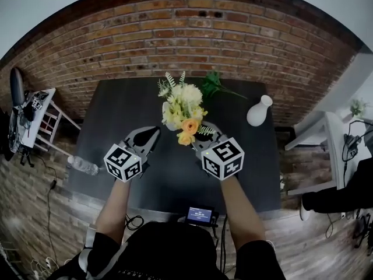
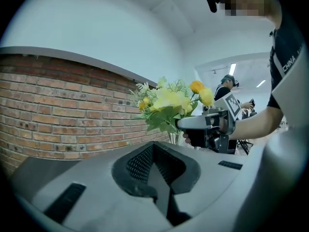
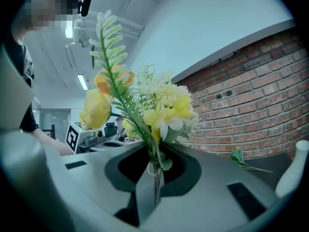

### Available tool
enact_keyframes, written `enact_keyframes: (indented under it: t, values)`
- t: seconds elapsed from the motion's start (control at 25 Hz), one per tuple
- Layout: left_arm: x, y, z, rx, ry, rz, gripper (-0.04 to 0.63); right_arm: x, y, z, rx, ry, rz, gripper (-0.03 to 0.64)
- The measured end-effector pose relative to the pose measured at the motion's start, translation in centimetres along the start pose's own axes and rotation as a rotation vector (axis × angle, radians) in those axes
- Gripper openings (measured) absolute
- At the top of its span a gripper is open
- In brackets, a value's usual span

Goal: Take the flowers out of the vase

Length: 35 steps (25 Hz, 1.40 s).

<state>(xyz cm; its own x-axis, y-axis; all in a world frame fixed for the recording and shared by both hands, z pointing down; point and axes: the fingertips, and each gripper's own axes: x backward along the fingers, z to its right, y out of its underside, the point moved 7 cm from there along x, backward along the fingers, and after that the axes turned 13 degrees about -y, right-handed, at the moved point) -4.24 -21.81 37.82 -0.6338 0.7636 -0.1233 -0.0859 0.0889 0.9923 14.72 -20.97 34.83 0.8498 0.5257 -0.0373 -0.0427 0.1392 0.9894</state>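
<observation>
Dark table (image 1: 175, 185) before brick wall (image 1: 175, 28): flower bunch (image 1: 182, 112) upright above table, out of white vase (image 1: 259, 111), stems clamped between right gripper (image 1: 199, 137) jaws. Left gripper (image 1: 152, 134) just beside, jaws closed, empty. Vase stands well apart at right; green sprig (image 1: 214, 86) lies behind bunch.

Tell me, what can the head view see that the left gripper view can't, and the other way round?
Only the head view: the vase, a sprig and a bottle. Only the left gripper view: ceiling lights and another person far behind. Both: the flowers held in the right gripper, the left gripper, and the brick wall.
</observation>
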Motion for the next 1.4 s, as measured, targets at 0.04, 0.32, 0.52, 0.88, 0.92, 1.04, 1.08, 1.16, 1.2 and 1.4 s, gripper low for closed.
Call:
enact_keyframes:
  t: [0.04,0.32,0.52,0.88,0.92,1.04,1.08,1.16,1.2,1.4]
  values:
    - [0.3,0.1,0.3,-0.003,0.017,-0.003,0.002,0.1,0.0,-0.5,0.000,0.008,-0.002,0.063]
    - [6.6,1.0,0.7,-0.015,0.104,0.000,0.002,-1.1,0.5,-6.8,0.009,0.068,-0.014,0.063]
    - [12.9,2.5,-0.3,-0.017,0.126,-0.008,0.002,-2.3,2.0,-13.7,0.003,0.122,-0.026,0.063]
    - [20.0,4.9,1.2,0.018,0.155,-0.022,0.002,-1.1,4.4,-22.3,-0.008,0.186,-0.070,0.063]
    - [20.2,4.9,1.7,0.015,0.160,-0.021,0.002,-0.7,4.3,-22.6,-0.004,0.190,-0.071,0.063]
    - [20.7,4.9,3.0,0.013,0.169,-0.011,0.002,0.4,4.4,-23.4,0.003,0.200,-0.066,0.063]
    - [20.8,4.8,3.3,0.014,0.170,-0.008,0.002,0.8,4.5,-23.6,0.004,0.204,-0.064,0.063]
    - [20.6,4.6,4.1,0.019,0.164,-0.005,0.002,1.9,4.7,-23.9,0.006,0.214,-0.062,0.063]
    - [20.3,4.4,4.5,0.020,0.159,-0.004,0.002,2.5,4.8,-23.9,0.006,0.219,-0.064,0.063]
    - [18.7,3.3,6.7,0.019,0.136,0.000,0.002,5.1,5.2,-23.2,0.014,0.228,-0.078,0.063]
